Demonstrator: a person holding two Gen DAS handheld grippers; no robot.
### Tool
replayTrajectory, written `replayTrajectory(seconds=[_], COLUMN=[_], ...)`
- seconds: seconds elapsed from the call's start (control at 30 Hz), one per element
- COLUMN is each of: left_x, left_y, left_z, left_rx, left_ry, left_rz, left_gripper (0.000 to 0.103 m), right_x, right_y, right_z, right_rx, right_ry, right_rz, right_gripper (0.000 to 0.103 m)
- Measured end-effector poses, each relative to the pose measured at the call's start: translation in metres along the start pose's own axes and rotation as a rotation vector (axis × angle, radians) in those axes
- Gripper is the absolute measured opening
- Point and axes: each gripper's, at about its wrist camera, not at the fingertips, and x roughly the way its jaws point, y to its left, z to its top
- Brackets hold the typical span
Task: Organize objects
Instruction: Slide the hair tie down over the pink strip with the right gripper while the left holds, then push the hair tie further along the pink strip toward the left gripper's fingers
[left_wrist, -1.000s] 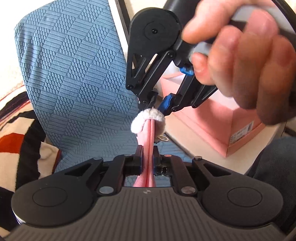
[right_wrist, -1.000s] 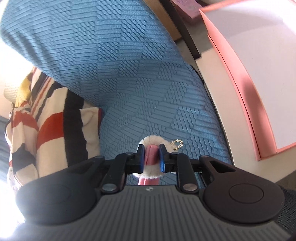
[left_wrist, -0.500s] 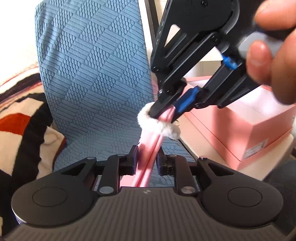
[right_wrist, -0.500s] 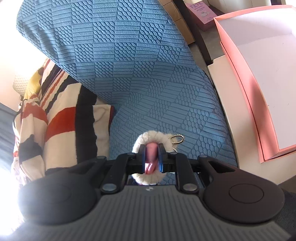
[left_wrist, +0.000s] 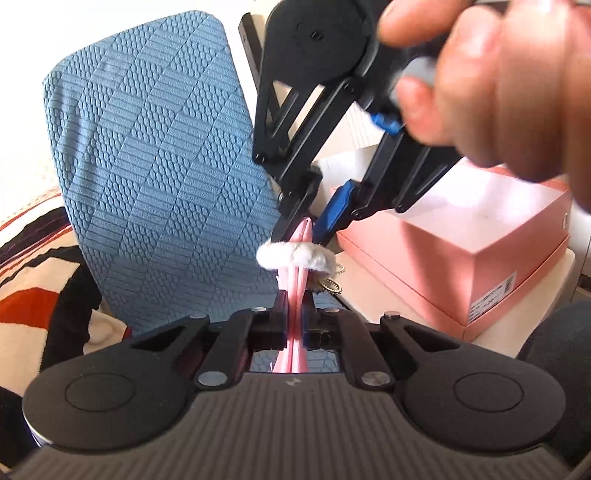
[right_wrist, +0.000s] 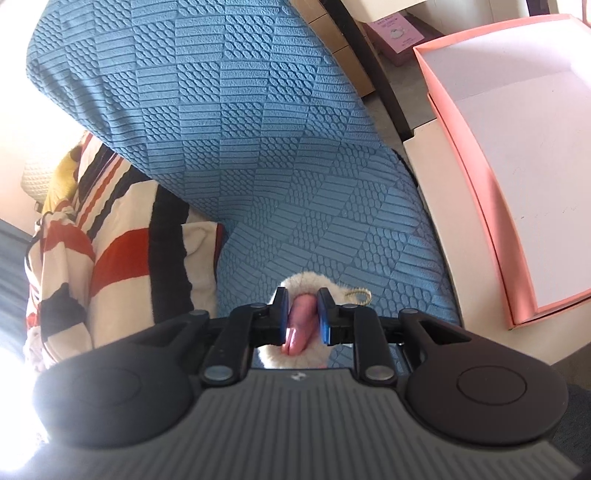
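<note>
A pink ribbon (left_wrist: 295, 284) runs through a white fluffy ring (left_wrist: 295, 254) that carries a small gold charm (left_wrist: 330, 284). My left gripper (left_wrist: 294, 299) is shut on the ribbon's lower stretch, just below the ring. The right gripper (left_wrist: 308, 229), held by a hand (left_wrist: 498, 92), comes down from above and straddles the ribbon's top end just above the ring. In the right wrist view the ribbon's end (right_wrist: 301, 321) fills the gap between the blue pads of the right gripper (right_wrist: 303, 295). Those jaws are opening slightly, and the fluffy ring (right_wrist: 303, 280) shows behind them.
A blue textured chair (left_wrist: 155, 166) lies below and behind the ribbon. An open pink box (right_wrist: 517, 147) sits on a cream surface (right_wrist: 436, 192) to the right. A striped blanket (right_wrist: 110, 258) is bunched at the left. A dark-clad knee (left_wrist: 561, 332) shows at the lower right.
The left jaws loosened around the ribbon, then closed tight on it again. The fluffy ring has slid along the ribbon and now lies flat just under the right gripper's tips.
</note>
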Motion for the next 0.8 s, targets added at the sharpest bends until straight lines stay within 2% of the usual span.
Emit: replayTrajectory(seconds=[0.37,0.67,0.8], left_x=[-0.008,-0.012,-0.012], left_y=[-0.008,-0.014,-0.014], left_z=[0.003,0.004,0.002], left_rx=[0.057,0.077,0.084], left_ry=[-0.05,-0.061,-0.064], left_rz=[-0.006,0.009,0.008], left_gripper=[0.007,0.007,0.007], right_x=[0.012,0.019,0.02], right_y=[-0.008,-0.013,-0.011], right_z=[0.004,0.003,0.004], right_rx=[0.047,0.078,0.052], right_ry=[0.034,0.067,0.09], right_rz=[-0.039,-0.016,-0.026], right_gripper=[0.02,0.02,0.021])
